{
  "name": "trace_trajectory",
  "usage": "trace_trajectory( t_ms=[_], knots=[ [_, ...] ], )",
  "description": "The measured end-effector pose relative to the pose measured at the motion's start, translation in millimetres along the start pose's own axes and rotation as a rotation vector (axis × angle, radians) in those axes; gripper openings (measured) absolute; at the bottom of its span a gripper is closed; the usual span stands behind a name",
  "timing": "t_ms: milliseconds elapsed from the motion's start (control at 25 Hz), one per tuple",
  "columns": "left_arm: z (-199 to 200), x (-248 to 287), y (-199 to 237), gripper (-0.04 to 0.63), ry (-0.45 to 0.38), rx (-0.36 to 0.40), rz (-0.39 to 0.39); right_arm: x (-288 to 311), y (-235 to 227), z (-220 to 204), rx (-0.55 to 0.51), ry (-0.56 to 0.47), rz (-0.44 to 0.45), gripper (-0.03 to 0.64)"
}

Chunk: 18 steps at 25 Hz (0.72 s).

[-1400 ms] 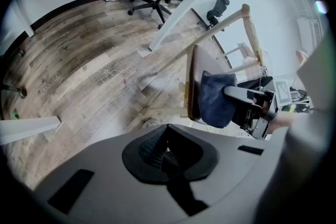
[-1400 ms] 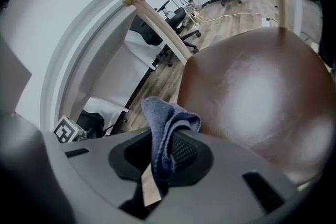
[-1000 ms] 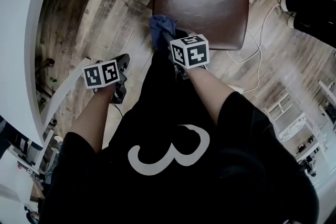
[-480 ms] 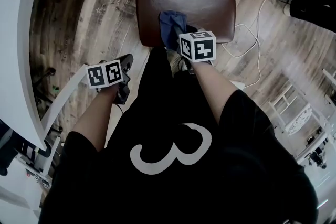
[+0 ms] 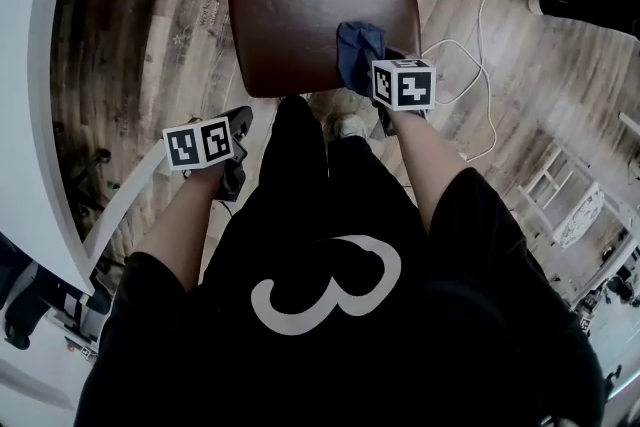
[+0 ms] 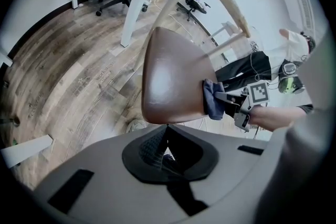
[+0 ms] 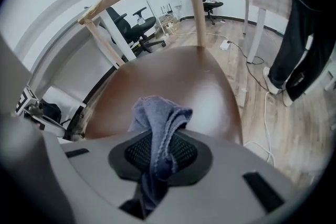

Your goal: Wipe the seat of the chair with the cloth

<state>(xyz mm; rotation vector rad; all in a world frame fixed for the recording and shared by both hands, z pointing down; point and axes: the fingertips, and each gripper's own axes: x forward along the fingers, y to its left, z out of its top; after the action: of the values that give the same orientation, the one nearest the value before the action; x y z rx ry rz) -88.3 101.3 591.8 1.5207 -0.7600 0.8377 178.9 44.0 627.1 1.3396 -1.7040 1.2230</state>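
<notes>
Your right gripper (image 5: 381, 73) is clenched on the blue cloth (image 5: 358, 49), which is pressed to the brown seat (image 5: 300, 5) near its front right corner. Your left gripper (image 5: 238, 121) is closed and empty, held off the seat.
</notes>
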Motion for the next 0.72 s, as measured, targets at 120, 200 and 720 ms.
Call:
trace_trajectory(
  t_ms=[120,200,720],
  knots=[
    [-3.5,7.6,-12.3,0.012,0.007,0.01,-0.005,-9.2,-29.2,-6.7,-0.035,0.009,-0.041,0.061],
    [-4.7,10.7,-20.1,0.012,0.005,0.01,-0.006,-14.8,-50.7,-9.1,-0.027,0.009,-0.065,0.061],
    [-19.8,-12.0,-64.8,0.012,-0.141,-0.032,-0.059,-53.9,-70.0,-5.3,-0.064,-0.06,0.006,0.061]
  ],
)
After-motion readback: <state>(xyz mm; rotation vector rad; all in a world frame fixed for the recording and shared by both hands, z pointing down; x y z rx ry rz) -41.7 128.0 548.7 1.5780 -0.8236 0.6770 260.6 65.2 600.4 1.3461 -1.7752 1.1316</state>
